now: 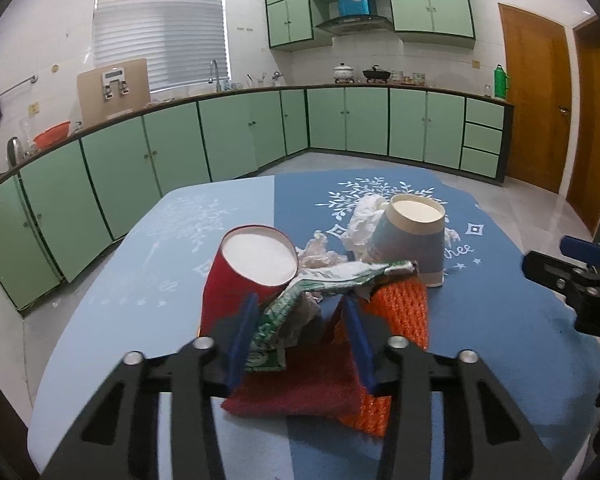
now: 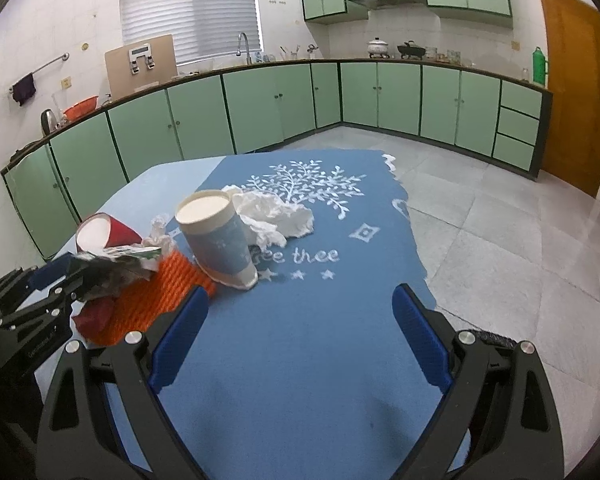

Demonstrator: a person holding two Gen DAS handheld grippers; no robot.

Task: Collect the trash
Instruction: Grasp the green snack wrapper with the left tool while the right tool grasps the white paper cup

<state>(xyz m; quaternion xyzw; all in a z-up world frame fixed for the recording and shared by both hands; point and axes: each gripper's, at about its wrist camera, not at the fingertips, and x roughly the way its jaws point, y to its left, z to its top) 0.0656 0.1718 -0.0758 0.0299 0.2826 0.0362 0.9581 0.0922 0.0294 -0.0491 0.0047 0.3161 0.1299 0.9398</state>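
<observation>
The bench (image 1: 112, 280) carries a blue printed cloth (image 2: 300, 320) with a small heap of trash on it.

Left to right:

1. Red paper cup (image 1: 244, 280): it stands upside down and tilted, with the white underside of its base facing up. Its contents cannot be seen.
2. Left tongs (image 1: 296, 340): the blue fingers are partly drawn together around a crumpled green-and-white wrapper (image 1: 300, 300). The left finger lies against the wrapper; whether the right finger presses it cannot be told. The wrapper lies on a red and orange knitted mat (image 1: 400, 308), just beside the red cup.
3. Small crumpled tissue (image 1: 320, 252): it sits behind the wrapper, between the two cups.
4. Blue-grey paper cup (image 1: 412, 236): also upside down, base up, leaning, its rim touching the mat's far edge. The interior is hidden.
5. Large crumpled white tissue (image 2: 276, 216): it lies against the far side of this cup.
6. Right tongs (image 2: 300, 308): fingers spread wide over bare cloth, holding nothing, near the blue-grey cup.
</observation>
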